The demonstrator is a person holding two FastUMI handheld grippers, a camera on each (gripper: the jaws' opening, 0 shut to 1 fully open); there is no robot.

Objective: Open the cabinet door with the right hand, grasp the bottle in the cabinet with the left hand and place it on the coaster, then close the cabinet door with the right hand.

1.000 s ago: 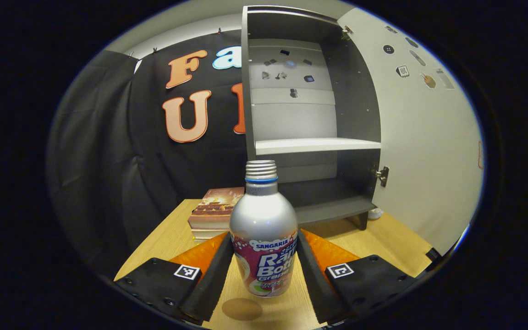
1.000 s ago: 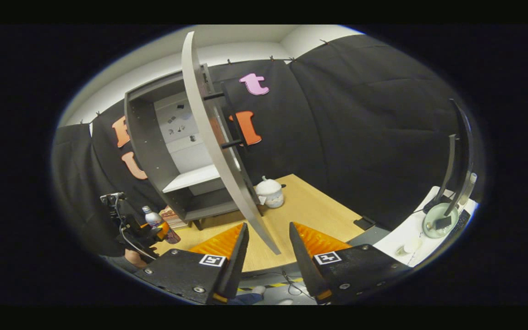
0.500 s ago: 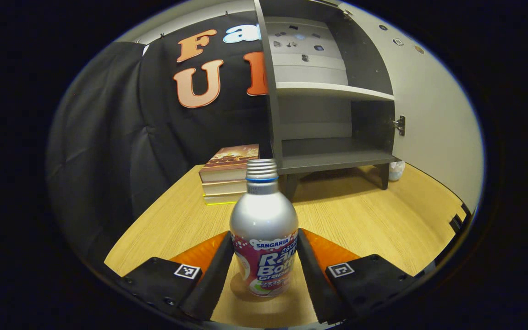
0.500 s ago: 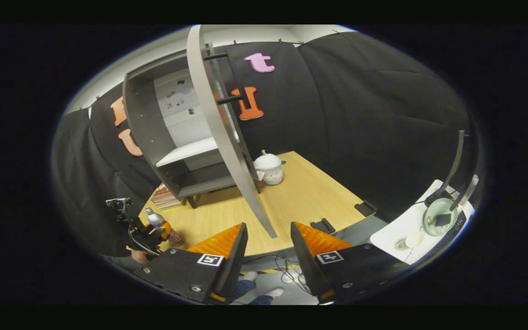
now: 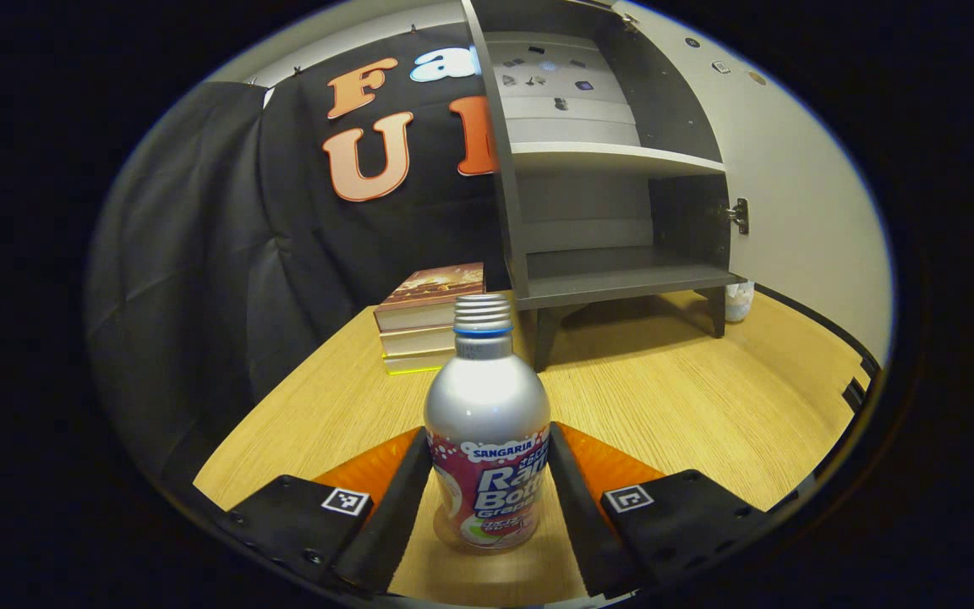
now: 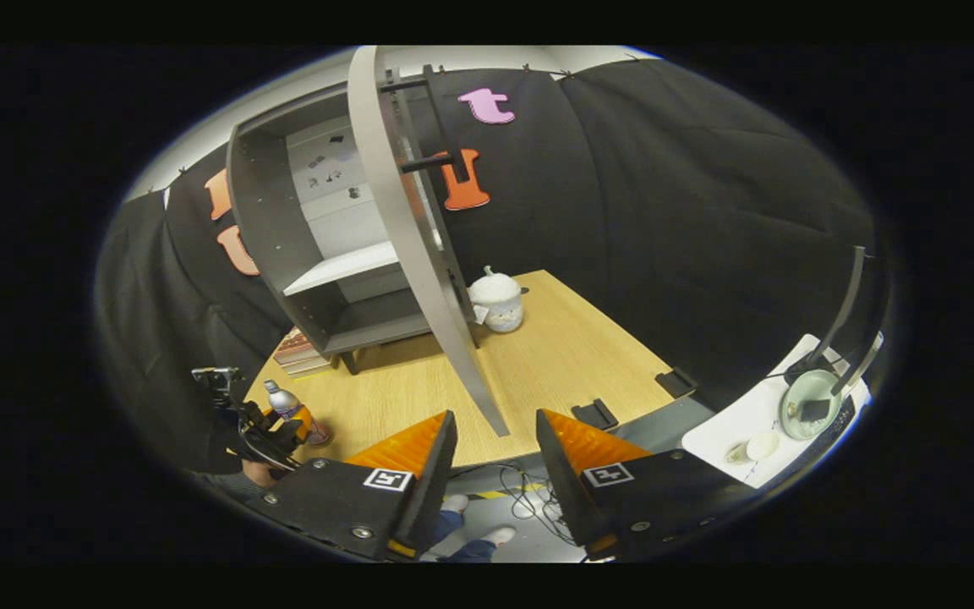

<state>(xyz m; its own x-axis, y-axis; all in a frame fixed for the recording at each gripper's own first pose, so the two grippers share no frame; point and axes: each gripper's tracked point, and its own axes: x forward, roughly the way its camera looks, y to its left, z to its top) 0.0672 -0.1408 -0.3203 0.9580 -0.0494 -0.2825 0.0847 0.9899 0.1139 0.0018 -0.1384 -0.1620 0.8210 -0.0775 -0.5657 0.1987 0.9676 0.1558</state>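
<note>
A silver bottle (image 5: 487,448) with a pink label and no cap stands upright between the fingers of my left gripper (image 5: 487,440), which is shut on its lower body. Its base is low over the wooden table (image 5: 690,406); what lies under the base is hidden. The grey cabinet (image 5: 614,211) stands behind with bare shelves and its pale door (image 5: 800,211) swung wide. In the right gripper view, my right gripper (image 6: 495,414) is open and holds nothing, near the table's front edge. The door's edge (image 6: 407,237) is just ahead of it. The left gripper (image 6: 263,427) and bottle (image 6: 287,403) are far left.
A stack of books (image 5: 428,317) lies left of the cabinet. A white lidded pot (image 6: 496,303) sits behind the door. Small black blocks (image 6: 595,414) rest at the table's edge. A white side table (image 6: 757,431) with a dish is at right. A person's shoes (image 6: 487,534) are below.
My left gripper has carried the bottle down and back from the cabinet to the tabletop; a brown disc seen ahead of the bottle a second ago is now hidden. The right gripper has drawn back slightly.
</note>
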